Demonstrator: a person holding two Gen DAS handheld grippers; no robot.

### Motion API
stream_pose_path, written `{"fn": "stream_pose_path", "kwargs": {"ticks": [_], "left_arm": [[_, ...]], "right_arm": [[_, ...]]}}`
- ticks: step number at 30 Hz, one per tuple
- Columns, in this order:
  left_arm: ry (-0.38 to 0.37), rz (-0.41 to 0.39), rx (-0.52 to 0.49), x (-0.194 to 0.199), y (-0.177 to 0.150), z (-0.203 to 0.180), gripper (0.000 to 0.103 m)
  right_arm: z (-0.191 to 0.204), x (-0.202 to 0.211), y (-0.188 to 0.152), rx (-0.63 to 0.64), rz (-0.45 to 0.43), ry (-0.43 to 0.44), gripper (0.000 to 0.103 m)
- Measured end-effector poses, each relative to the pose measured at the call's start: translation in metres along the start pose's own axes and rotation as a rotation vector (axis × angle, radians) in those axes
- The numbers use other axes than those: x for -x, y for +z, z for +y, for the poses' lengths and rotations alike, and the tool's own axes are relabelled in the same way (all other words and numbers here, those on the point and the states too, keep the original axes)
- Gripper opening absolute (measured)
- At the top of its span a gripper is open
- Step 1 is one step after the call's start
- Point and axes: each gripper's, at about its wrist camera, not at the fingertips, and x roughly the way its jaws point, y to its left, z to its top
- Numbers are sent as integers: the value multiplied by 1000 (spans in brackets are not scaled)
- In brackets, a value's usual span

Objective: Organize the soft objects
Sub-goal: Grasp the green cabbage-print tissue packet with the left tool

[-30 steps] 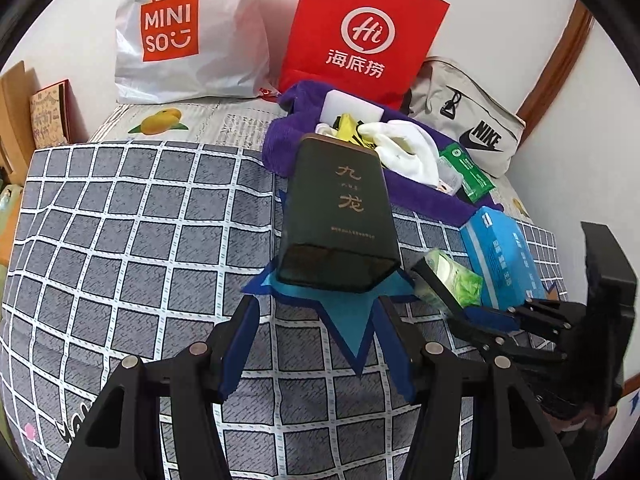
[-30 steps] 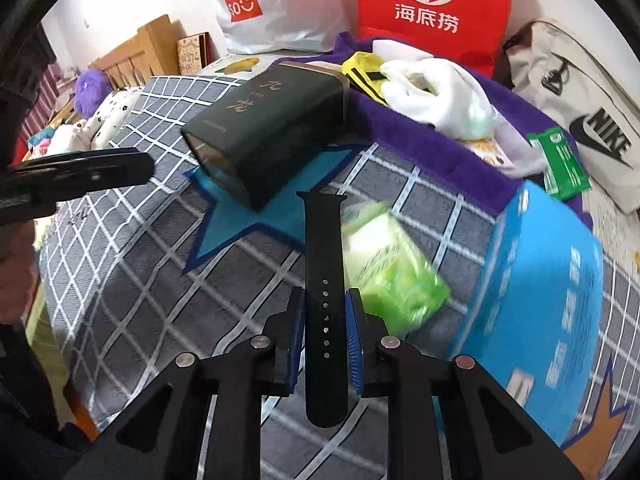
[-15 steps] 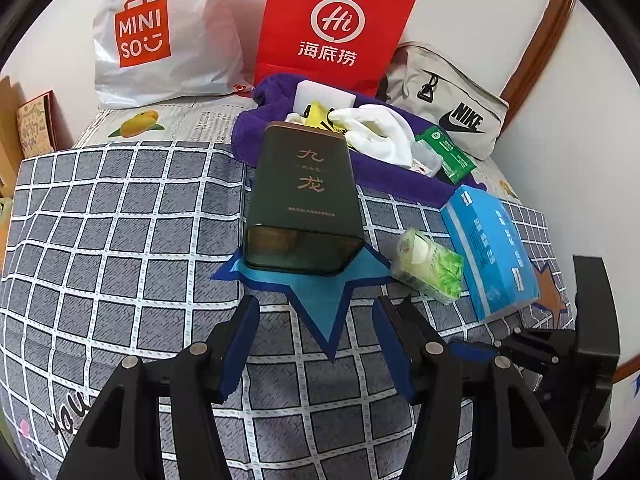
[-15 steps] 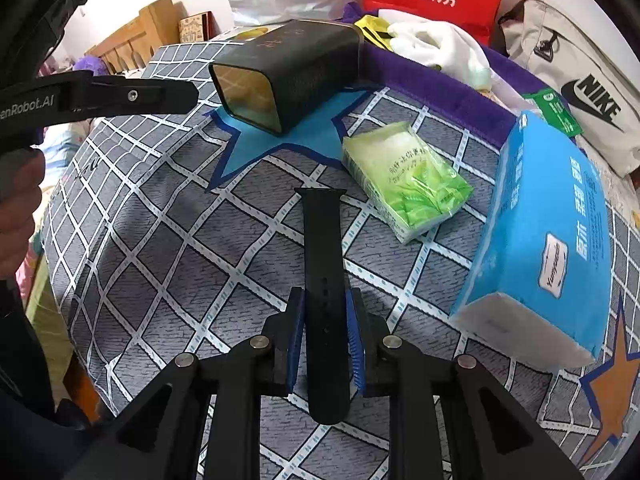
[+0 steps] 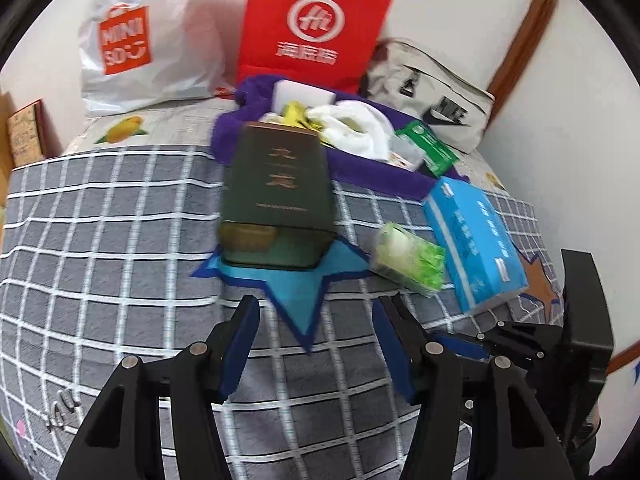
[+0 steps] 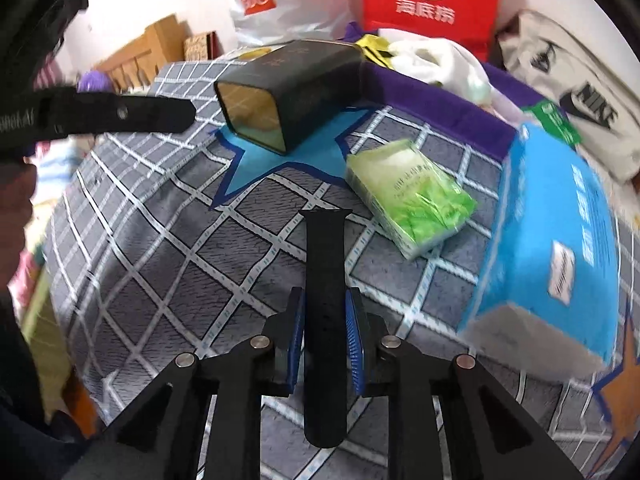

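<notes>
Right gripper (image 6: 324,320): fingers clamping a black strap (image 6: 325,264) near its middle, and closing a little tighter at this moment. A second ago the strap was hanging over the green tissue pack (image 6: 416,204); now it is hovering lower, over bare checked bedspread (image 6: 160,248) just short of the pack, and the camera is sitting further back from the pile. Judgement: the strap is being carried, not yet set down; no drop spot is obvious.

Left gripper (image 5: 316,344): fingers standing apart at the same gap as a second ago, holding nothing. The dark box (image 5: 280,192) is lying further from the fingers than before, so the hand is backing off, not reaching in.

Items lying about:
- dark box on its side, open end facing the cameras, resting on a blue star print (image 5: 304,292).
- green tissue pack just beside the box, touching or nearly touching the blue tissue box (image 5: 476,240).
- purple towel (image 5: 376,172) behind, bearing white cloth (image 5: 360,128), a yellow item and a green packet (image 5: 432,148).
- shopping bags, white (image 5: 152,48) and red (image 5: 316,28), and a grey bag (image 5: 436,96) against the wall.

Obstructions: the tissue pack and blue tissue box are crowding the strap's right side; the left gripper's arm is crossing the right view at upper left.
</notes>
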Motion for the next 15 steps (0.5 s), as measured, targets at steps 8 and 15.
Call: {"fn": "stream_pose_path", "kwargs": {"ticks": [8, 15], "left_arm": [[-82, 13, -135, -26, 2, -52, 67], [-79, 3, -240, -47, 9, -89, 79]], "right_arm": [[-7, 42, -21, -23, -31, -19, 20], [-21, 53, -45, -39, 1, -30, 20]]}}
